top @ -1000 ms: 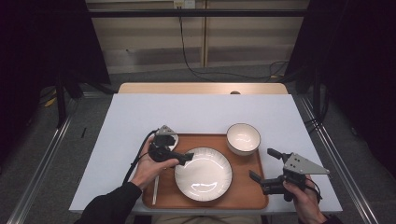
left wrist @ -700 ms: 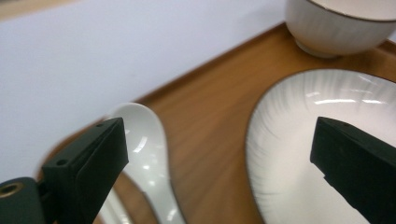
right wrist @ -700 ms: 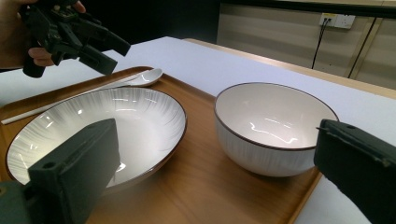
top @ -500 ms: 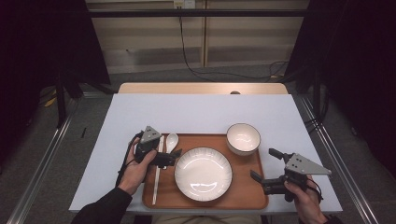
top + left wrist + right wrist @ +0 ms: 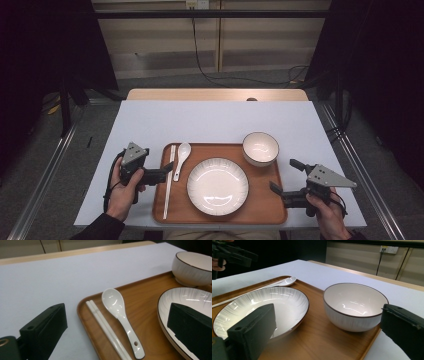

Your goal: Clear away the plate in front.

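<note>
A wooden tray [image 5: 260, 212] sits on the near middle of the white table [image 5: 210, 120], carrying 4 pieces of tableware. A wide white plate [image 5: 217, 186] with fine grey streaks lies at the tray's centre, and a white bowl [image 5: 260, 148] with a dark rim stands upright at the tray's far right corner, just beside the plate. Along the tray's left edge lies a pair of white chopsticks [image 5: 169, 180], running near to far, and a white ceramic spoon [image 5: 181, 155] rests bowl-up just to their right, its handle pointing toward the near side. The left gripper [image 5: 161, 174] hovers at the tray's left edge, held in the person's left hand [image 5: 122, 189]; its 2 jaws are spread apart and hold nothing, and in the left gripper view they frame the spoon [image 5: 122, 317] and chopsticks [image 5: 107, 330], with 1 jaw over the table and the other over the plate's rim. The right gripper [image 5: 286, 177] waits off the tray's near right corner, jaws likewise spread wide and empty; in the right gripper view the bowl [image 5: 354, 306] and plate [image 5: 262, 308] lie between them.
</note>
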`<state>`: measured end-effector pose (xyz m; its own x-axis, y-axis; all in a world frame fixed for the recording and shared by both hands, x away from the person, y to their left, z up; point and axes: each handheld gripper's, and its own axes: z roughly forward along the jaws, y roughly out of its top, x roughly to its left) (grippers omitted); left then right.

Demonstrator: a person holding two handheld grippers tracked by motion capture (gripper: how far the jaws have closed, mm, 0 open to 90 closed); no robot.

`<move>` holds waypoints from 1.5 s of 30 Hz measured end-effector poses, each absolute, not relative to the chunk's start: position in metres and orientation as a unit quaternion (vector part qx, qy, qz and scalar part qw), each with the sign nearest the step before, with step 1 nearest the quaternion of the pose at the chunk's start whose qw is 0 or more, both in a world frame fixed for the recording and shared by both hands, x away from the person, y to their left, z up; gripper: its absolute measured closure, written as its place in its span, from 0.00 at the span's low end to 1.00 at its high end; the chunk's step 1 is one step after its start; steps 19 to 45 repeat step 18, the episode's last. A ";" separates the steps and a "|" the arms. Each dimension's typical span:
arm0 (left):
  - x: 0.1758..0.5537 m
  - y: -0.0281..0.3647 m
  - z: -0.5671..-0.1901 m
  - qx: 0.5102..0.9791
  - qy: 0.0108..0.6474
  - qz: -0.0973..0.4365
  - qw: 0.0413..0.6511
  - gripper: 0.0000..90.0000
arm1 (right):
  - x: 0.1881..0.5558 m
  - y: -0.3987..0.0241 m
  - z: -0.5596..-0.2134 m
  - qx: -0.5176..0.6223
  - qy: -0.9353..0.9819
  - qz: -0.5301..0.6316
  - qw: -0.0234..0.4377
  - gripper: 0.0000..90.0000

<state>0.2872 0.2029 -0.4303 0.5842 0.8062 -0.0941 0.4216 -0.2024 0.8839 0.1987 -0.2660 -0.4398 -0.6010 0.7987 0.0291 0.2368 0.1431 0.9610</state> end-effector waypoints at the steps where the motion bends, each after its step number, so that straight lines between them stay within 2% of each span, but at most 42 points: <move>1: 0.284 0.206 -0.430 0.749 0.408 0.205 0.480 0.03 | 0.198 -0.267 -0.440 0.365 0.710 0.543 0.258 0.00; 6: 0.269 0.215 -0.433 0.735 0.424 0.220 0.481 0.02 | 0.197 -0.270 -0.440 0.371 0.708 0.541 0.262 0.00; 8: 0.265 0.220 -0.436 0.739 0.420 0.209 0.484 0.01 | 0.196 -0.271 -0.440 0.373 0.707 0.540 0.262 0.00; 14: 0.269 0.230 -0.437 0.728 0.436 0.230 0.476 0.02 | 0.195 -0.273 -0.440 0.379 0.708 0.535 0.264 0.00; 45: 0.273 0.232 -0.439 0.724 0.448 0.230 0.471 0.02 | 0.197 -0.274 -0.442 0.390 0.711 0.523 0.262 0.00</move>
